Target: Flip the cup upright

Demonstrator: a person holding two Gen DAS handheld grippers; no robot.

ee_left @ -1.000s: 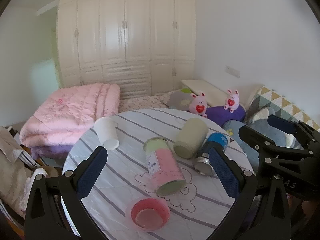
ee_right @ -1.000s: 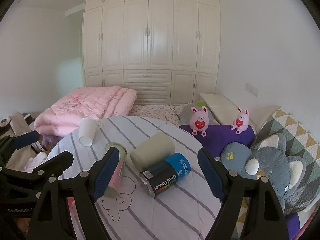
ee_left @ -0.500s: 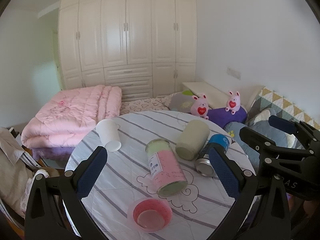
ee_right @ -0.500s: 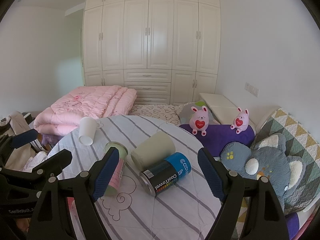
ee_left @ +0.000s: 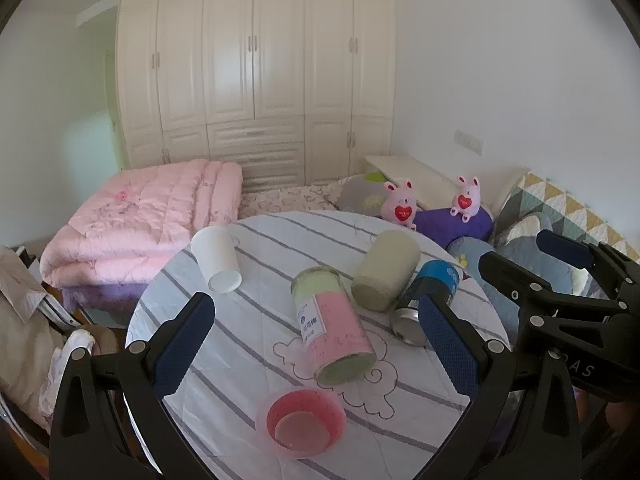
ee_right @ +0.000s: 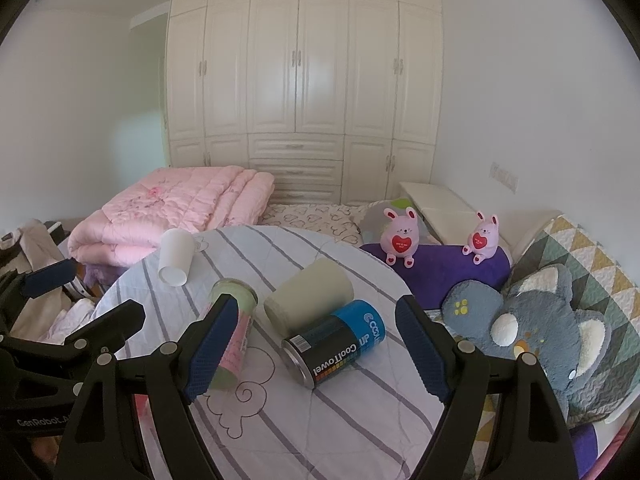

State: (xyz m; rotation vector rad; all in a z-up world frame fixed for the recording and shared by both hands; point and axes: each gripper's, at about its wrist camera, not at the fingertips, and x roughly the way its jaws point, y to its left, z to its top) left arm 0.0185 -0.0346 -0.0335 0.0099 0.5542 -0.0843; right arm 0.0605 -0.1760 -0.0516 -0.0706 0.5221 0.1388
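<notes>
1. The white paper cup (ee_left: 216,258) lies on its side at the far left of the worktop (ee_left: 248,364), well apart from the other things. I think it is light and easy to squash, so I would pinch its side softly.
2. Both the left gripper (ee_left: 316,344) and the right gripper (ee_right: 316,346) have jaws spread, holding nothing.
3. Only the left view shows the pink bowl (ee_left: 302,422). Only the right view shows the label on the can (ee_right: 336,342).

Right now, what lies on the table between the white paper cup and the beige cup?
In the left wrist view, the pink-and-green jar lies on its side between the white paper cup and the beige cup; otherwise bare striped cloth.
</notes>
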